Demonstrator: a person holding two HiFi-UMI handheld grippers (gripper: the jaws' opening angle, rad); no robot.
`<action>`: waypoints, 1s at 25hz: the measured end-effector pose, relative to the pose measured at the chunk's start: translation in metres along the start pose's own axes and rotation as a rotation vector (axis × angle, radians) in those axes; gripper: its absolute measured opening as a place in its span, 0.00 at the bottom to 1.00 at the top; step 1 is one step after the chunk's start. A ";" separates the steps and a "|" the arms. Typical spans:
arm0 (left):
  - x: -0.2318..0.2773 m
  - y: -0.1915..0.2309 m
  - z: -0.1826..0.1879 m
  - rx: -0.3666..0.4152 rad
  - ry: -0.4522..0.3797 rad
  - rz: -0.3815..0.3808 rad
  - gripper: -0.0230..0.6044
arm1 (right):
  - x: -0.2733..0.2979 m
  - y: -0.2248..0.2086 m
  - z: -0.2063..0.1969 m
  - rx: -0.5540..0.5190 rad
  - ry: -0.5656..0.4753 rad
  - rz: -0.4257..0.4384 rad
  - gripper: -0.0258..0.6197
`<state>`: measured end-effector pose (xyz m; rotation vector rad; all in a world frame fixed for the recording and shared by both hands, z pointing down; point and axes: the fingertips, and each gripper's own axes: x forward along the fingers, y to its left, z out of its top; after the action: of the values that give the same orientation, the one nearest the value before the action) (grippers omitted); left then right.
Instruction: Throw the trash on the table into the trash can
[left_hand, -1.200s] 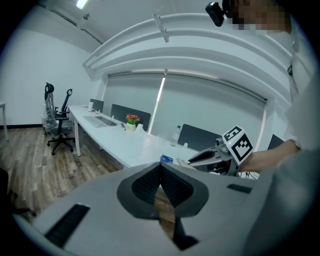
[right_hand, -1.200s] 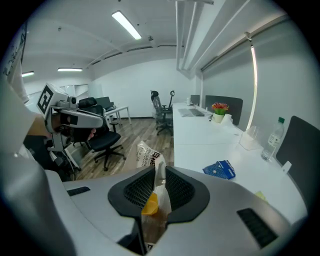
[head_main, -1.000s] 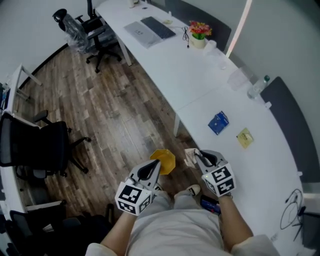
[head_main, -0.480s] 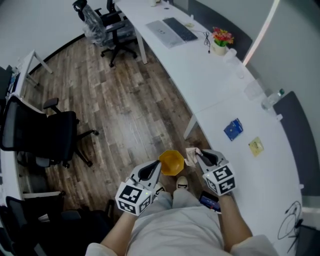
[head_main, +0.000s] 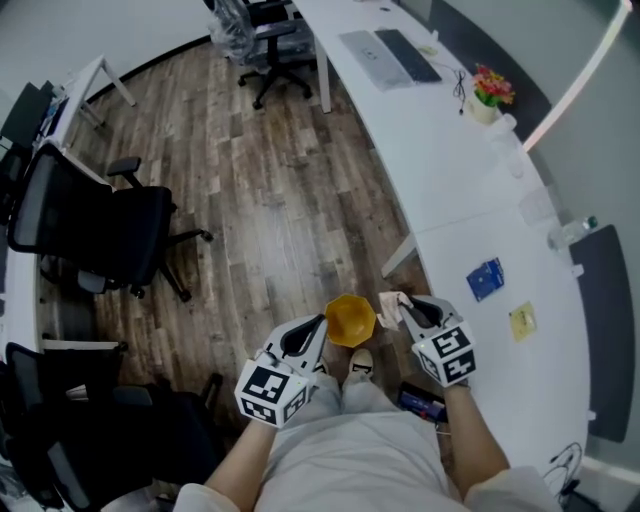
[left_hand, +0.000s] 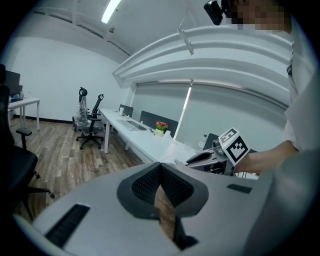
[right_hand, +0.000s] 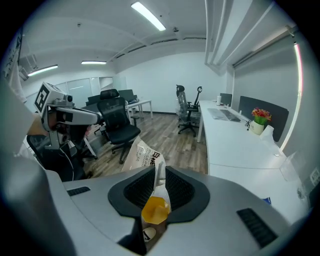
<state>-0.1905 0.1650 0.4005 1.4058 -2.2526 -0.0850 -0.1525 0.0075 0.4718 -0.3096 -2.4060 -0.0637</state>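
A yellow trash can (head_main: 350, 320) stands on the wood floor just ahead of the person's feet, between my two grippers. My right gripper (head_main: 402, 308) is shut on a crumpled white printed wrapper (head_main: 388, 309), held beside the can's right rim. In the right gripper view the wrapper (right_hand: 142, 155) sticks up from the right gripper (right_hand: 159, 172), and the trash can (right_hand: 155, 210) shows below through the gap. My left gripper (head_main: 318, 326) hangs at the can's left rim, shut with nothing in it. In the left gripper view the left gripper (left_hand: 161, 167) has its tips together.
The long white table (head_main: 450, 190) curves along the right, with a blue packet (head_main: 485, 278) and a yellow slip (head_main: 521, 321) lying on it. A black office chair (head_main: 90, 230) stands at the left. A shoe (head_main: 362, 365) is right below the can.
The view has swung away from the table toward the floor. The trash can, earlier partly behind the left gripper, now sits in full view between both grippers. The wrapper stays gripped.
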 end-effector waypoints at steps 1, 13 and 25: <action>0.000 0.001 -0.002 -0.004 0.002 0.003 0.04 | 0.003 0.000 0.001 -0.003 0.000 0.003 0.17; 0.024 0.021 -0.021 -0.028 0.052 0.009 0.04 | 0.040 -0.006 -0.017 -0.017 0.065 0.061 0.17; 0.047 0.033 -0.067 -0.054 0.143 -0.015 0.04 | 0.090 0.007 -0.060 -0.006 0.138 0.119 0.17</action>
<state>-0.2061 0.1532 0.4868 1.3572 -2.1083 -0.0480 -0.1773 0.0253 0.5756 -0.4359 -2.2467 -0.0366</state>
